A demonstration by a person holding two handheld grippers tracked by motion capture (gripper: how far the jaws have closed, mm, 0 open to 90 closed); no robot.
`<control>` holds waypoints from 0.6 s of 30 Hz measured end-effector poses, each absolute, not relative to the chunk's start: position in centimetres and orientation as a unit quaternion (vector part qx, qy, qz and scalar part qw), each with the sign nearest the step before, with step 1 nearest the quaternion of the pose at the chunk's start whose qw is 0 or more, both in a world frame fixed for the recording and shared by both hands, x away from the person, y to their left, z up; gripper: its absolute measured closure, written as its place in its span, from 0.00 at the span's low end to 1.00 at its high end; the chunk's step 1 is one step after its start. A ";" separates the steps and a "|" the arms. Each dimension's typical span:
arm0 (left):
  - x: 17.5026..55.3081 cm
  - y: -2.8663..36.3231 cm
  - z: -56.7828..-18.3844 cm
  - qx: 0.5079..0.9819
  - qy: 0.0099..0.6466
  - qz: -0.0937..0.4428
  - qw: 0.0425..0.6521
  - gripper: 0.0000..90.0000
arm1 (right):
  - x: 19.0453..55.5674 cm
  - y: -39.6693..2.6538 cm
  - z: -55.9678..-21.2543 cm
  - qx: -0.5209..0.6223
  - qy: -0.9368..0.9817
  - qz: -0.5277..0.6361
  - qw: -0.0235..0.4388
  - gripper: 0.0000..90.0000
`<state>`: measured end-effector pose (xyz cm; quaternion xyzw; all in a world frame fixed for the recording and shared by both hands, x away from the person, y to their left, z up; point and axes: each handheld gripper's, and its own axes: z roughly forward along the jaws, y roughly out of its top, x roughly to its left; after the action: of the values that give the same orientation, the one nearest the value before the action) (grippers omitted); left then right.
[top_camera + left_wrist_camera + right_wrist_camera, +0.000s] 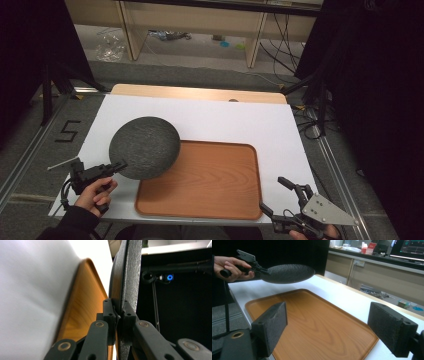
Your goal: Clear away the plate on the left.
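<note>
A round dark grey plate (144, 147) hangs in the air over the left end of a brown wooden tray (210, 182). My left gripper (120, 165) is shut on the plate's near-left rim. In the left gripper view the plate (130, 272) stands edge-on with both pads clamped on its rim and the tray (82, 305) beside it. My right gripper (275, 196) rests near the tray's front right corner, open and with nothing in it. In the right gripper view its pads (272, 325) stand wide apart over the tray (317, 327), and the plate (287, 273) is held above the tray's far end.
The tray lies on a white sheet (225, 122) that covers a light wooden table (200, 93). Dark floor, black stands and cables (310, 120) surround the table. A wooden shelf frame (195, 25) stands behind it.
</note>
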<state>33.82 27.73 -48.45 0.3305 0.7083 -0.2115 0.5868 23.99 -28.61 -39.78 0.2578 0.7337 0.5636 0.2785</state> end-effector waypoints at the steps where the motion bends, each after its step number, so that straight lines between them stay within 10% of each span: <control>1: 33.9 27.3 -48.4 0.335 0.705 -0.214 0.588 0.95 | 24.0 -28.6 -39.8 0.257 0.732 0.565 0.281 0.19; 18: 34.2 22.4 -48.2 0.399 0.679 -0.260 0.559 0.95 | 24.1 -28.7 -39.8 0.255 0.734 0.565 0.279 0.19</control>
<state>34.19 22.40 -48.20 0.3991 0.6790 -0.2600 0.5586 24.06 -28.66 -39.77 0.2547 0.7336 0.5650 0.2788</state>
